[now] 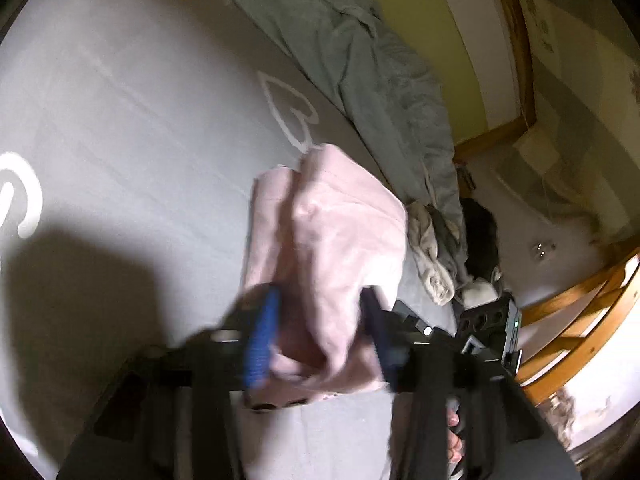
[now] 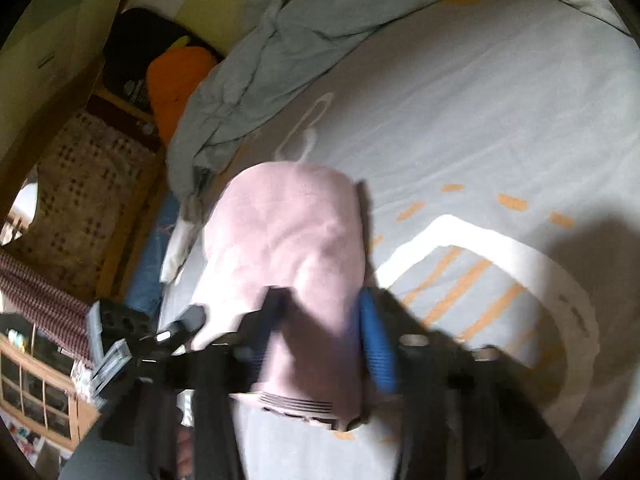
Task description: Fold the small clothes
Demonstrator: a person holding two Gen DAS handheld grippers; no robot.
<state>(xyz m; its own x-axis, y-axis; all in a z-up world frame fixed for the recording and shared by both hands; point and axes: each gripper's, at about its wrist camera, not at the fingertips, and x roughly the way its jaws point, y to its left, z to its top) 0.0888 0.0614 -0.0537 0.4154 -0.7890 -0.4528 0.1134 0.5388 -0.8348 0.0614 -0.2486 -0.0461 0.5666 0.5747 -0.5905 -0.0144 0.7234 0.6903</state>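
On grey bedsheet (image 1: 120, 100), near rumpled blanket (image 1: 340, 52): pink garment (image 1: 332, 220), bunched. Left gripper (image 1: 320, 312), right gripper (image 2: 320, 312) each straddle cloth; pinching or not, cannot tell. Advice: lower together, keep edges aligned.

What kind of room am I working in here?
Most likely a bedroom: the pink garment lies on a bed's printed grey sheet, a rumpled grey-green duvet is pushed to the far edge, and wooden furniture stands beside the bed.
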